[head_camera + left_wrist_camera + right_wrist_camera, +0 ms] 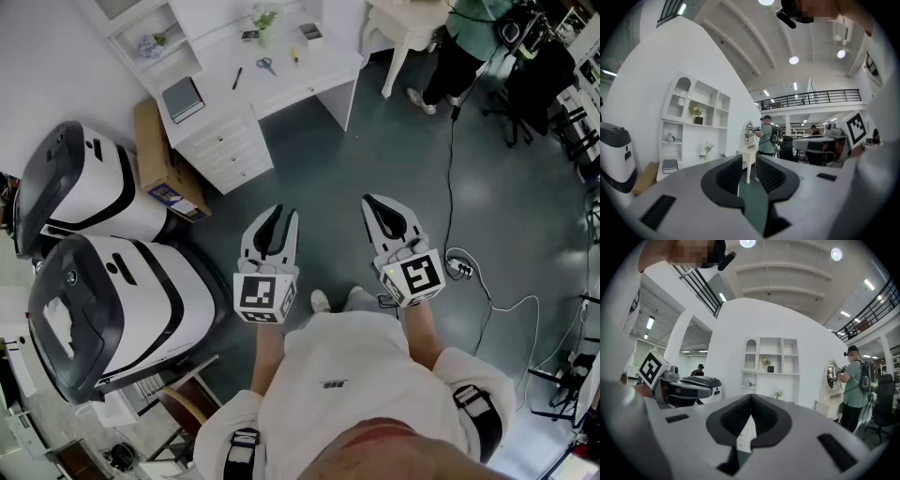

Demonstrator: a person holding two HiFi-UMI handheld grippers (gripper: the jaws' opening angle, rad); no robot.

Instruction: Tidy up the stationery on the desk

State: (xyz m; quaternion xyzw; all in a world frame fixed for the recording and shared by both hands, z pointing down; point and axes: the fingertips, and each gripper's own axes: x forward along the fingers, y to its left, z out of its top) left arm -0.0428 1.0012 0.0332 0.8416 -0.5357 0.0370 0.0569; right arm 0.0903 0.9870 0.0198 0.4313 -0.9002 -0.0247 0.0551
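- The left claw (281,214) is held out over the dark floor with its jaws a little apart and nothing between them.
- The right claw (372,200) has its jaws closed together, tips meeting, and is empty.
- The white surface (309,75) stands well apart from both claws.
- On it lie blue-handled scissors (266,66) and a dark pen (237,78), loose and apart.
- A small box (311,34) sits near the back edge; its contents are too small to tell.
- A vase (264,28) holds a green sprig.
- A grey book (183,98) lies in the shelf unit's lowest compartment.
- The compartment above holds pale flowers (669,137).
- A cardboard box (159,155) stands on the floor beside the drawers, with its inside hidden.
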